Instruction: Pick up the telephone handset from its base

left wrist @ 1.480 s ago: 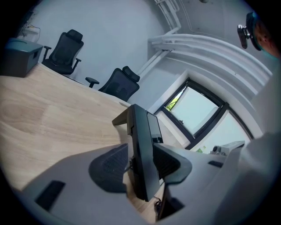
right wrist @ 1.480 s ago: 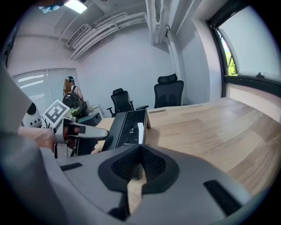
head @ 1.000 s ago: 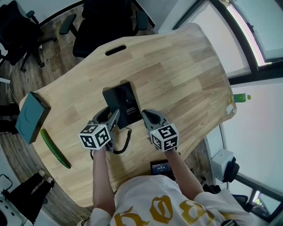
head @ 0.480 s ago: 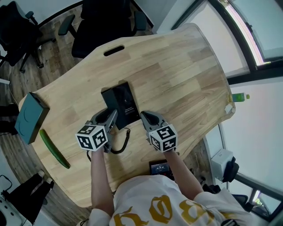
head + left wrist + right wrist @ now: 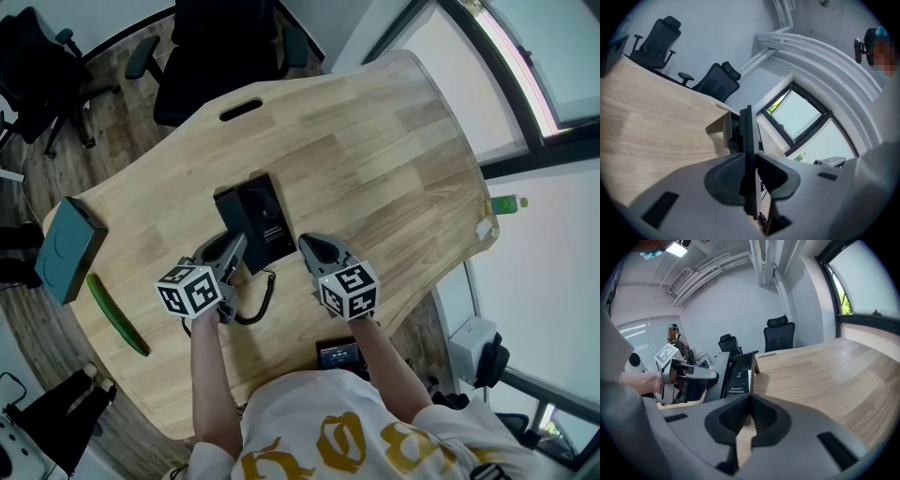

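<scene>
1. Tabletop of pale wood [image 5: 394,169] fills the head view, with the black telephone base [image 5: 272,217] near the person's edge of it. The telephone handset [image 5: 234,214] lies along the base's left side, and its coiled cord [image 5: 264,302] loops on the wood behind the left gripper [image 5: 232,251]. That gripper reaches in at the handset, while the right gripper [image 5: 309,246] sits just beside the base's right corner. Each gripper carries a cube of black-and-white square markers. A teal box [image 5: 64,248] and a long green object [image 5: 117,316] lie well apart at the table's left end. Black office chairs [image 5: 225,47] stand at the far side. The person's white shirt [image 5: 337,441] bears large yellow print that I cannot read from here.

2. Left gripper view: the jaws are closing on the handset. It runs as a dark, narrow slab straight up between them, and both pads look to be pressing its sides. The base is just behind it, still on the table.

3. Right gripper view: the jaws are together at their tips, with nothing between them and only bare wood showing below. The base's sloping black face stands just ahead, carrying a few lines of small white lettering, too fine to read.
</scene>
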The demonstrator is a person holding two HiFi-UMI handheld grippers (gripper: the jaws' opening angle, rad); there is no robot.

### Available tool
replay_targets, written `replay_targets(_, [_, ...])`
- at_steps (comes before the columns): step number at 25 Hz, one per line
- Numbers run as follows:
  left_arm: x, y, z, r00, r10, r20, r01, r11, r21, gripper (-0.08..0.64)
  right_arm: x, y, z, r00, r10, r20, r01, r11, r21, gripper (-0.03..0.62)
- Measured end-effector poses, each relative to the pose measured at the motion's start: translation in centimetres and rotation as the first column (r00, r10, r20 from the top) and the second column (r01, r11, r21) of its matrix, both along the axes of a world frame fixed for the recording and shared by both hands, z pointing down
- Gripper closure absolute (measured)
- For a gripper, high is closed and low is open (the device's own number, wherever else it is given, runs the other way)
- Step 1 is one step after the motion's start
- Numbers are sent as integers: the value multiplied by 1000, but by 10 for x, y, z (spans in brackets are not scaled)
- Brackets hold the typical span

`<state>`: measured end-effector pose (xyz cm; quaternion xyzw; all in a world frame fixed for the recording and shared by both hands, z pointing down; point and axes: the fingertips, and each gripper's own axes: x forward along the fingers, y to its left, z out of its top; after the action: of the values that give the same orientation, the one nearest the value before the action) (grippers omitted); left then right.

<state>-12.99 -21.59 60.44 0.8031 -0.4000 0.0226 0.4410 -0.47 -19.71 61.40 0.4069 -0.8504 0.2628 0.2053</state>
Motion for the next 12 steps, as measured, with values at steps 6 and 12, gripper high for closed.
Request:
replay_targets(6, [0,6,-5,1000,-9,-8,9,1000,8,476,-1,1,-10,1000,-8,7,8,1000,22,586])
replay_targets(12, [-5,13,-8,997,-50,-55,50,999,0,488,7,6,-17,1000,-12,1,12,999,31,586])
